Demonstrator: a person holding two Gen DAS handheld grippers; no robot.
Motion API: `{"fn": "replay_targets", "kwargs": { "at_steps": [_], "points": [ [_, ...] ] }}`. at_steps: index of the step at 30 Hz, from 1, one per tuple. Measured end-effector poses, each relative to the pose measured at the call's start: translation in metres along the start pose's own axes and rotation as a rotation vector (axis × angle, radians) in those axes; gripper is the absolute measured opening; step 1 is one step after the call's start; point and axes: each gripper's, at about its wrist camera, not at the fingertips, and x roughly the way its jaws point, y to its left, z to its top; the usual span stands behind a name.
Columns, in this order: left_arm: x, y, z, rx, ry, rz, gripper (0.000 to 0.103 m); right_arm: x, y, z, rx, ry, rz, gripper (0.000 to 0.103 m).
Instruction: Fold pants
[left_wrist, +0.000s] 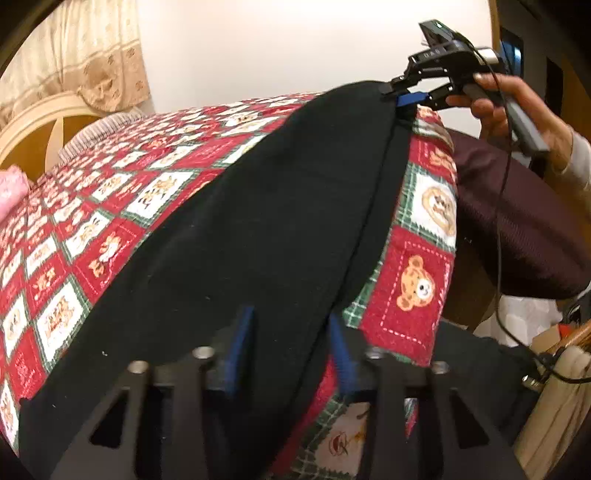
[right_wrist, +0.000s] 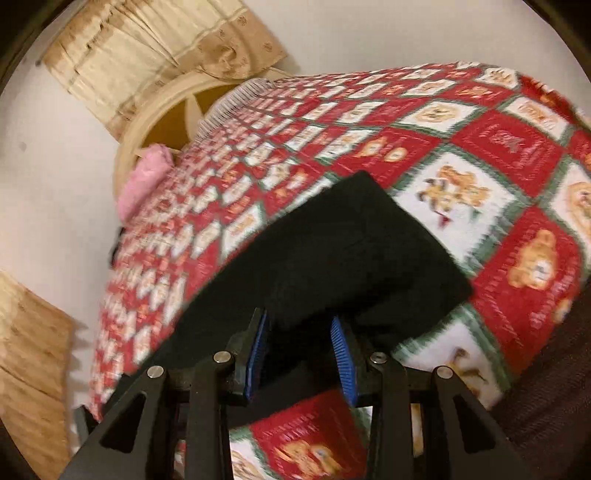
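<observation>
Two grippers are engaged with one pair of black pants (left_wrist: 266, 206) lying on a red, white and green bear-print quilt (left_wrist: 110, 206).

Left wrist view, nearest: left gripper (left_wrist: 291, 354), blue pads parted, with black cloth running between them. Whether the pads press the cloth cannot be told (fabric and lower jaw frame merge into one dark mass).

Pants form a long band. The long axis runs from the left gripper up and away to the right gripper (left_wrist: 400, 96), roughly along the quilt's right edge. A seam or fold line follows the same axis.

Far end: the right gripper, held by a hand (left_wrist: 517, 107), sits at the far corner of the pants with its tips on the cloth edge. Its jaws look nearly together there, apparently pinching fabric.

Right wrist view (blurred): right gripper (right_wrist: 301, 350), blue pads apart with black cloth between them, so the grip is uncertain. Beyond, the pants end in a squared edge (right_wrist: 369, 236) on the quilt.

Farther back: pink cloth (right_wrist: 146, 177), cream headboard (right_wrist: 155, 107), beige curtain (right_wrist: 147, 40).
</observation>
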Motion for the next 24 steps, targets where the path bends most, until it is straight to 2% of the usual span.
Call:
{"fn": "replay_targets", "kwargs": {
  "at_steps": [2, 3, 4, 8, 13, 15, 17, 20, 22, 24],
  "points": [
    [0.000, 0.005, 0.001, -0.026, 0.002, -0.012, 0.022, -0.001, 0.002, 0.005, -0.003, -0.034, 0.000, 0.025],
    [0.001, 0.006, 0.002, -0.034, 0.003, -0.020, 0.021, -0.001, 0.003, 0.008, -0.005, -0.043, 0.006, 0.010],
    [0.001, 0.007, 0.002, -0.039, 0.001, -0.030, 0.016, 0.000, 0.005, 0.012, -0.012, -0.048, 0.005, 0.004],
    [0.000, 0.010, 0.003, -0.057, -0.009, -0.046, 0.012, 0.001, 0.026, 0.035, -0.102, -0.065, 0.021, 0.003],
    [-0.004, 0.009, 0.001, -0.061, -0.033, -0.052, 0.012, -0.039, 0.079, 0.056, -0.322, -0.203, 0.191, 0.003],
    [-0.001, 0.010, 0.000, -0.064, -0.026, -0.060, 0.012, -0.046, 0.078, 0.050, -0.350, -0.213, 0.225, 0.003],
    [0.002, 0.011, -0.002, -0.062, -0.025, -0.072, 0.012, -0.041, 0.058, 0.039, -0.333, -0.159, 0.241, 0.003],
    [0.000, 0.012, -0.002, -0.050, -0.028, -0.099, 0.012, -0.025, 0.009, 0.018, -0.265, -0.104, 0.085, 0.003],
    [0.000, 0.012, -0.001, -0.041, -0.024, -0.113, 0.012, -0.016, -0.026, 0.008, -0.181, -0.055, 0.036, 0.006],
    [-0.001, 0.011, 0.000, -0.019, -0.020, -0.120, 0.012, -0.018, -0.042, 0.002, -0.149, -0.060, -0.018, 0.008]
  ]
}}
